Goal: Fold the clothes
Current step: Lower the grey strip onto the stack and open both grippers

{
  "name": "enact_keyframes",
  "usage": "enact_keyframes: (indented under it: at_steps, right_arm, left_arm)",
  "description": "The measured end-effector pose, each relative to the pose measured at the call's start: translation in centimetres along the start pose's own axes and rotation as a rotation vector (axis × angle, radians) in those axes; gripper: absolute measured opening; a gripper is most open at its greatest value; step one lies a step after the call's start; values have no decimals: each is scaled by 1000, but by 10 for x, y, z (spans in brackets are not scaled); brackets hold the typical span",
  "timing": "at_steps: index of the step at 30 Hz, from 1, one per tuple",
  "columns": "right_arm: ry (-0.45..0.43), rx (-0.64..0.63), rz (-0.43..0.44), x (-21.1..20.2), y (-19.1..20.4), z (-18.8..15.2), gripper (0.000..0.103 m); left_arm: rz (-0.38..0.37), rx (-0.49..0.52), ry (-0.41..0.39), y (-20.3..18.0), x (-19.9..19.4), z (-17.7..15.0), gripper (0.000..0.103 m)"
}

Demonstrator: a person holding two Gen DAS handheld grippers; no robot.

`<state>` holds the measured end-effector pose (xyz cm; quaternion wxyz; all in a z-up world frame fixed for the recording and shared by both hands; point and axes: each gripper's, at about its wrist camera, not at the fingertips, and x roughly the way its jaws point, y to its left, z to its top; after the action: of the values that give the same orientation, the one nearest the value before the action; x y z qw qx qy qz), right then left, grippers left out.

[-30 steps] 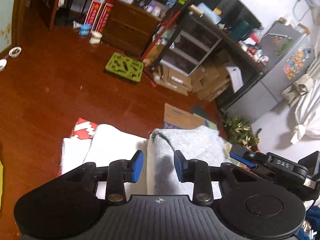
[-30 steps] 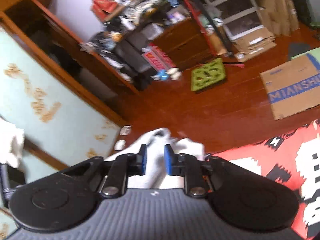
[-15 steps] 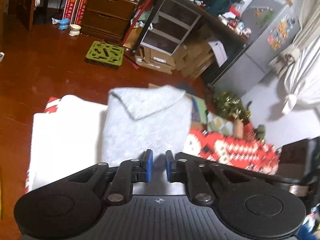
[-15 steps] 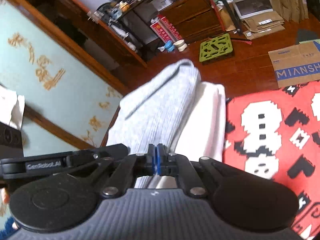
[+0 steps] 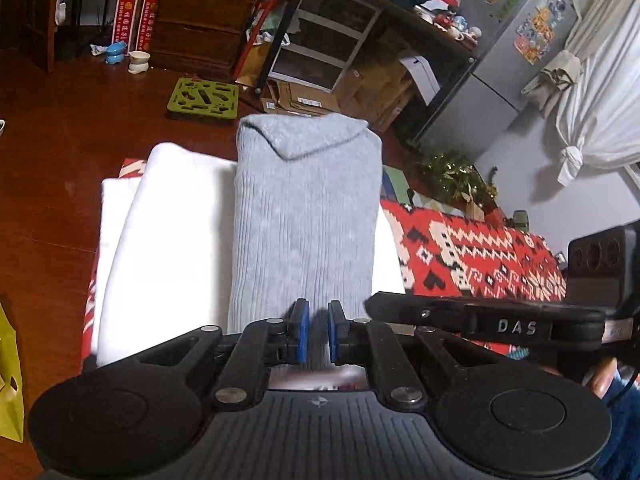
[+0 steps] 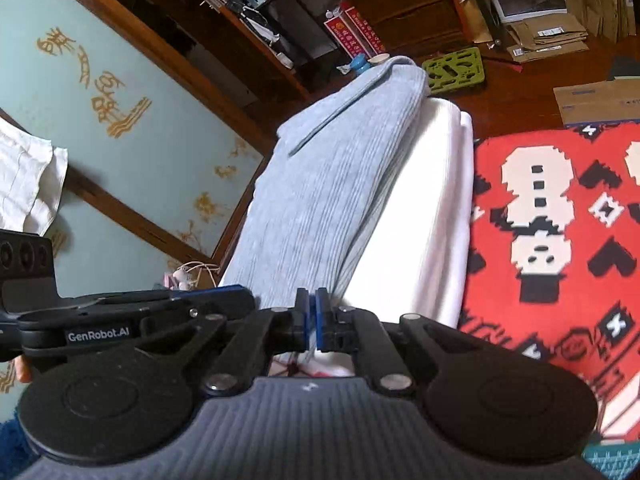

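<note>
L to R: white folded cloth lies on the red patterned blanket, w/ the grey ribbed garment laid lengthwise on top, collar end away from the cameras. Left gripper sits at the garment's near hem, jaws narrowly apart w/ grey fabric in the gap; can't tell if it actually pinches. Right gripper is clenched on the near hem, pads almost touching. Step looks like the lengthwise fold: both near corners in hand. Next probably needs lifting the hem & carrying it fwd toward the collar, keeping sides aligned. Left edge nears the wood floor; open blanket to the right.
</note>
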<state>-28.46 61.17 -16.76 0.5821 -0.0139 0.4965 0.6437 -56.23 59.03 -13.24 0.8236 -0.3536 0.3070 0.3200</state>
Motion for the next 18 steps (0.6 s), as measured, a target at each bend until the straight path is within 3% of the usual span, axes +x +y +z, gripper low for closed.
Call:
enact_keyframes:
  at_steps: [6,11,18]
  right_arm:
    - [-16,-59,3,-4,34,5,8]
    - [28,-85,-48,5,44,-7,8]
    - [24,-113,-52,-28,45,-32,9]
  left_arm:
    - [-8,-7,-80,-1,-17,4,10]
    - [26,23,-26,2,-4,-3,10]
    - [33,-5,-9,13,-9,-34,10]
